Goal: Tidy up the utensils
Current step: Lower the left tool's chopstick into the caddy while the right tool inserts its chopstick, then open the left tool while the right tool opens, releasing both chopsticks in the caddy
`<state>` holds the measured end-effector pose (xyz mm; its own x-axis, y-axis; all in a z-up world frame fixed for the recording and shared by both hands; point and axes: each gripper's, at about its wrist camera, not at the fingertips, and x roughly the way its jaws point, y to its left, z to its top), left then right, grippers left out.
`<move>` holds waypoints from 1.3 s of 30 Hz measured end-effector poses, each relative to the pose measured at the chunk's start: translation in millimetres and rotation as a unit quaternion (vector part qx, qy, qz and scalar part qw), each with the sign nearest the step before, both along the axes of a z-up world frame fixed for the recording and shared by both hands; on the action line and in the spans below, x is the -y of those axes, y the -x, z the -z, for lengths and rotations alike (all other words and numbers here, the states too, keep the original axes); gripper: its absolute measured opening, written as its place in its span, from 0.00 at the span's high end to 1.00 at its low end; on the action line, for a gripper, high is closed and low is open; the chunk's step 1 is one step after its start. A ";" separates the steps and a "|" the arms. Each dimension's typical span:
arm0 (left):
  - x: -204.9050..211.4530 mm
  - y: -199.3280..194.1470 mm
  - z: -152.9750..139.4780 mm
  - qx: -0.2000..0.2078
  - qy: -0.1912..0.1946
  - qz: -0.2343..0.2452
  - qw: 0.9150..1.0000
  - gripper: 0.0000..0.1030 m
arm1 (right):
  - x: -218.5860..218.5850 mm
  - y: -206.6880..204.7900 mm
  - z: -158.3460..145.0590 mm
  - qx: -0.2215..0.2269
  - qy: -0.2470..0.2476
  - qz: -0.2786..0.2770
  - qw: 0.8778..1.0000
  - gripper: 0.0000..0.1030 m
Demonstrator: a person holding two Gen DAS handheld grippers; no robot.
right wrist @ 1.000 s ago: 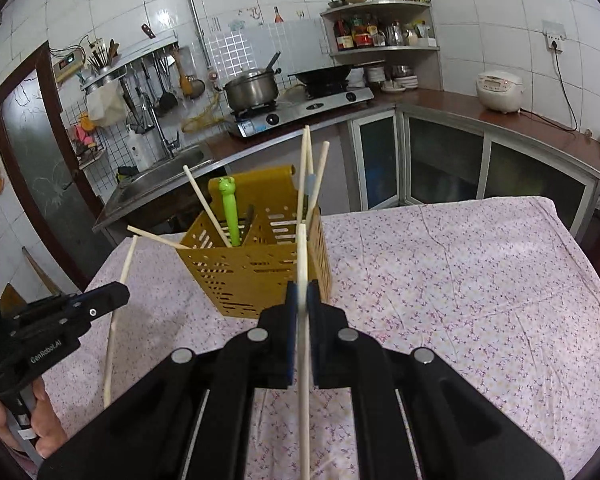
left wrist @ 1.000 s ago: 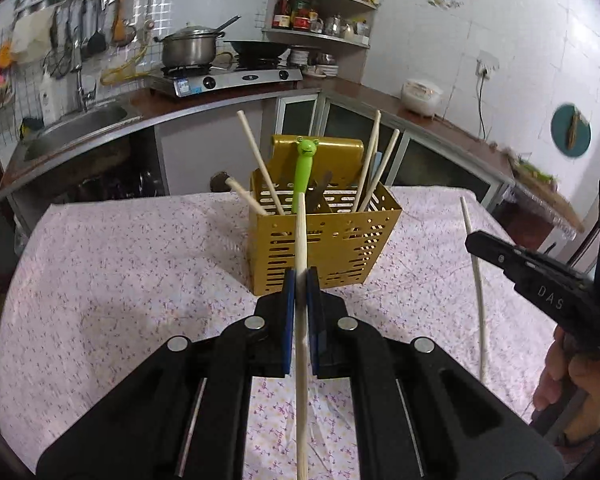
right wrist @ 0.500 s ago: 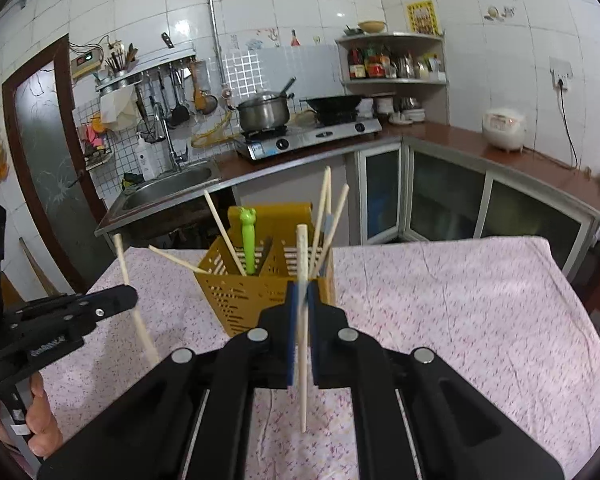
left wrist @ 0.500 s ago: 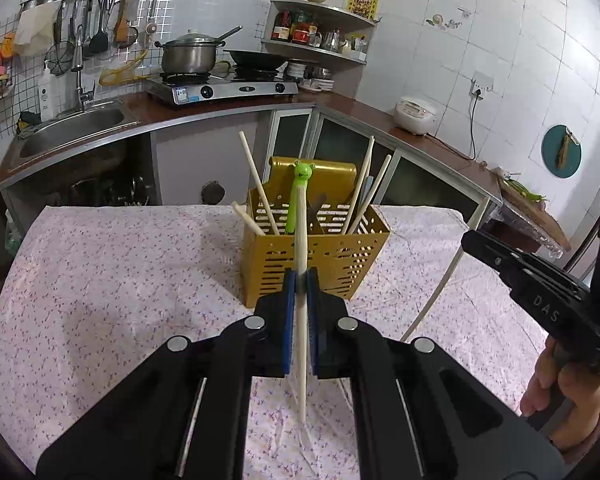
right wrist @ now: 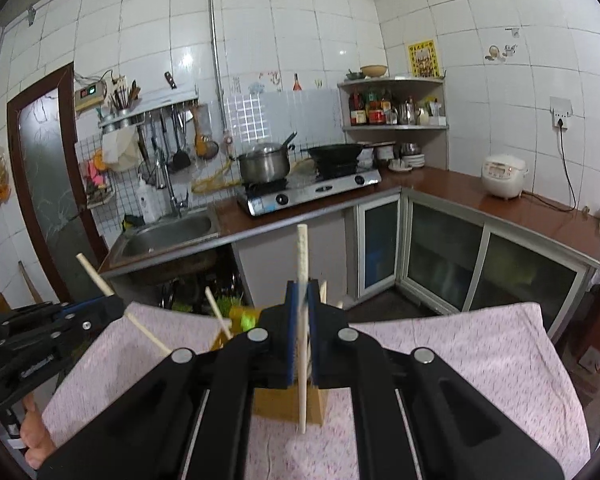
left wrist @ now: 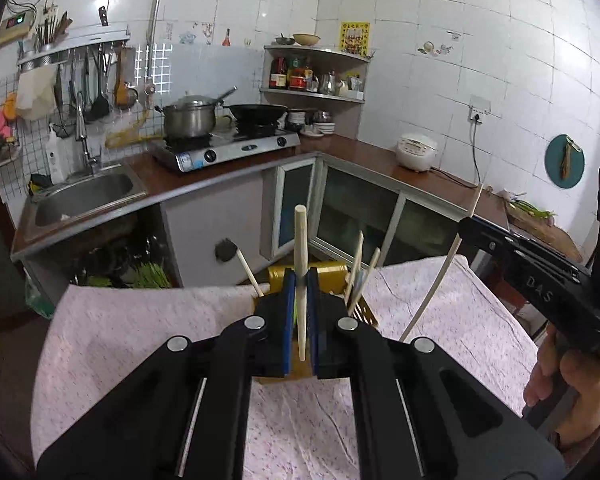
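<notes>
My left gripper (left wrist: 300,286) is shut on a pale chopstick (left wrist: 301,240) that stands nearly upright between the blue pads. My right gripper (right wrist: 302,298) is shut on a second chopstick (right wrist: 302,256), also upright. Both are raised above a yellow slotted utensil holder (left wrist: 332,270), mostly hidden behind the jaws, which holds several chopsticks (left wrist: 356,256). The holder (right wrist: 236,320) stands on a table with a pink flowered cloth (left wrist: 112,320). The right gripper (left wrist: 532,264) with its chopstick (left wrist: 436,284) shows at the right of the left view; the left gripper (right wrist: 48,332) shows at the left of the right view.
Beyond the table is a kitchen counter with a sink (left wrist: 84,192), a gas stove with a steel pot (left wrist: 190,118) and a wok (left wrist: 258,110), a corner shelf (left wrist: 316,76) and a rice cooker (left wrist: 416,152). The cloth (right wrist: 460,356) extends right of the holder.
Both grippers rose and tilted upward with their chopsticks. The holder dropped low in both views and is now largely hidden behind the jaws.
</notes>
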<state>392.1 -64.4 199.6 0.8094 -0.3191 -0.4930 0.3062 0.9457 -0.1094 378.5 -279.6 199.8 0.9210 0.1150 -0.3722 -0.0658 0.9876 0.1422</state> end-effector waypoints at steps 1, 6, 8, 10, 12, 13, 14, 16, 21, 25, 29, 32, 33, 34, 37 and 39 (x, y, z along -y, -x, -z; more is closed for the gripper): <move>-1.0 -1.7 -5.3 0.001 0.000 -0.002 1.000 0.96 | 0.1 -3.4 -3.6 0.002 0.002 0.001 1.000 0.95; -2.5 -11.7 -23.3 0.006 -0.012 -0.007 1.000 0.96 | 2.4 -23.6 -19.6 0.019 -0.001 0.010 1.000 0.95; -1.6 -18.9 -22.3 0.007 -0.020 -0.011 1.000 0.96 | 2.2 -30.1 -19.5 0.020 -0.008 0.011 1.000 0.95; -1.2 -28.0 -15.0 -0.003 -0.021 -0.008 1.000 0.96 | 4.0 -38.2 -15.1 0.015 -0.013 0.013 1.000 0.95; 0.3 -35.8 -6.6 -0.013 -0.025 -0.007 1.000 0.96 | 5.8 -44.6 -8.9 0.013 -0.015 0.016 1.000 0.95; 2.0 -40.8 1.1 -0.017 -0.032 -0.008 0.999 0.96 | 6.3 -47.3 -6.6 0.012 -0.017 0.015 1.000 0.95; 2.6 -43.7 5.2 -0.018 -0.036 -0.009 0.999 0.96 | 7.3 -50.6 -2.0 0.011 -0.021 0.012 1.000 0.95; 3.5 -49.7 16.0 -0.022 -0.043 -0.013 0.999 0.96 | 8.2 -55.2 4.6 0.011 -0.020 0.011 1.000 0.95; 2.3 -63.5 33.6 -0.030 -0.040 -0.012 0.999 0.96 | 6.2 -66.2 24.9 0.000 -0.016 0.005 1.000 0.95; 5.8 -69.7 52.0 -0.047 -0.050 -0.009 0.998 0.96 | 3.1 -70.8 42.4 -0.016 -0.014 -0.004 1.000 0.95; 7.7 -74.6 72.8 -0.064 -0.052 -0.008 0.997 0.96 | -0.1 -74.2 62.5 -0.031 -0.015 -0.011 0.999 0.95; 6.8 -75.2 87.6 -0.075 -0.051 -0.011 0.996 0.96 | -3.3 -76.0 80.0 -0.044 -0.013 -0.014 0.999 0.95; 5.3 -75.5 92.5 -0.079 -0.050 -0.012 0.996 0.96 | -5.0 -76.3 83.3 -0.046 -0.010 -0.014 0.999 0.95; 4.7 -75.1 95.3 -0.081 -0.048 -0.013 0.995 0.95 | -5.8 -76.9 87.9 -0.050 -0.009 -0.015 0.999 0.95; 2.1 -73.1 103.2 -0.084 -0.042 -0.014 0.995 0.95 | -6.5 -79.8 98.2 -0.064 -0.011 -0.017 0.998 0.95; 2.1 -68.8 104.3 -0.078 -0.040 -0.014 0.996 0.95 | -6.0 -80.6 102.2 -0.069 -0.012 -0.016 0.997 0.94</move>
<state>461.0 -66.5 95.3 0.7286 -0.2521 -0.6368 0.2641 0.9613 -0.0784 459.1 -273.6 97.6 0.8570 0.1538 -0.4918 -0.0757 0.9816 0.1752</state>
